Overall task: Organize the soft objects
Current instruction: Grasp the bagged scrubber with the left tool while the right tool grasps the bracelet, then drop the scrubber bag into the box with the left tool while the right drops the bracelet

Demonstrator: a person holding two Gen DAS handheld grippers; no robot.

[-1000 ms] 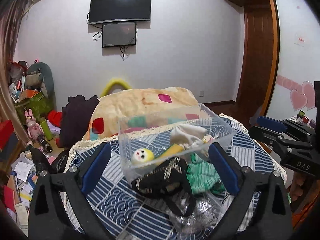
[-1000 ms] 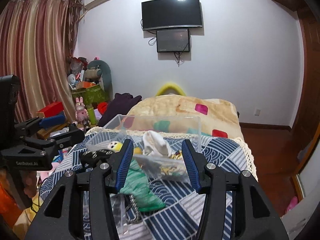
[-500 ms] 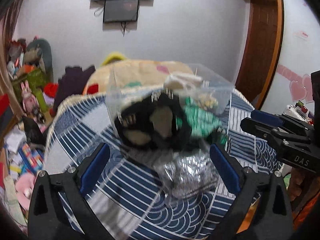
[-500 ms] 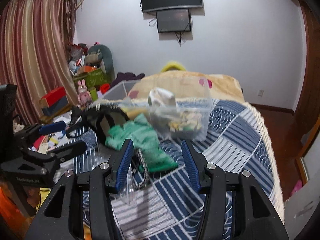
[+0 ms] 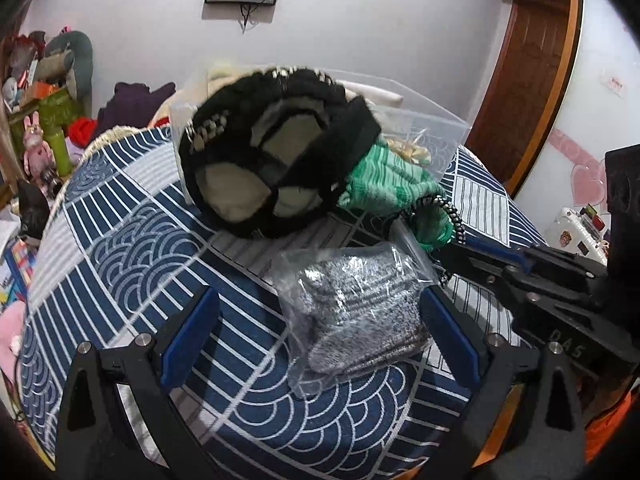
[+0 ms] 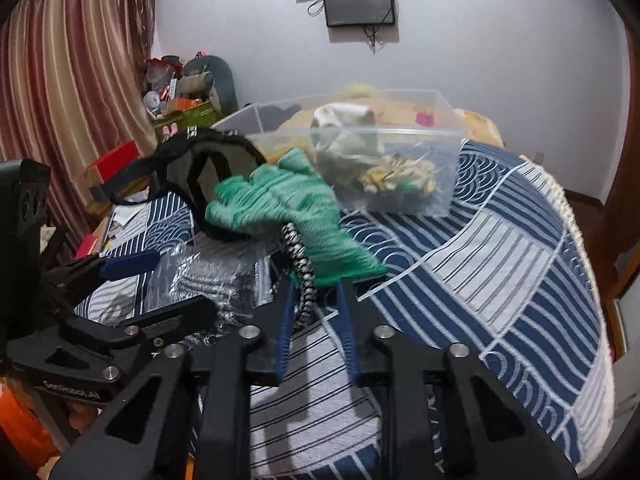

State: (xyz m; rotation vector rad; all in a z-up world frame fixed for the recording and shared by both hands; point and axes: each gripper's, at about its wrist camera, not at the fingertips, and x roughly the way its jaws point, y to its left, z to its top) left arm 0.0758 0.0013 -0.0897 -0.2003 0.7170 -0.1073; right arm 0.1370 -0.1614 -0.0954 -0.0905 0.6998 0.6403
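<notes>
Left wrist view
Left gripper (image 5: 318, 330): fingers spread wide, blue pads on either side of the bagged item, nothing pinched
Bagged item (image 5: 356, 314): grey-and-silver knit, ribbed and glittery, sealed in a crinkled clear plastic bag, lay flat on the bedspread
Black bag (image 5: 276, 152): rounded, fuzzy black fabric with pale lining and a metal chain trim, leaned against the clear bin
Green cloth (image 5: 390, 186): soft striped knit, bunched just right of the black bag
Bedspread (image 5: 132, 248): navy and white, wave and stripe patches
Right gripper (image 5: 480, 254): entered from the right, tips at the green cloth's lower edge

Right wrist view
Right gripper (image 6: 316, 296): fingers drawn close, pinching the hem of the green cloth (image 6: 280, 200)
Cord (image 6: 298, 256): black-and-white braided, hung down between the fingers
Clear bin (image 6: 360, 160): rectangular transparent plastic, held a cream soft item and small yellowish pieces, sat behind the green cloth on the bedspread (image 6: 500, 240)
Left gripper (image 6: 160, 280): seen at left, over the bagged item (image 6: 208, 280)
</notes>
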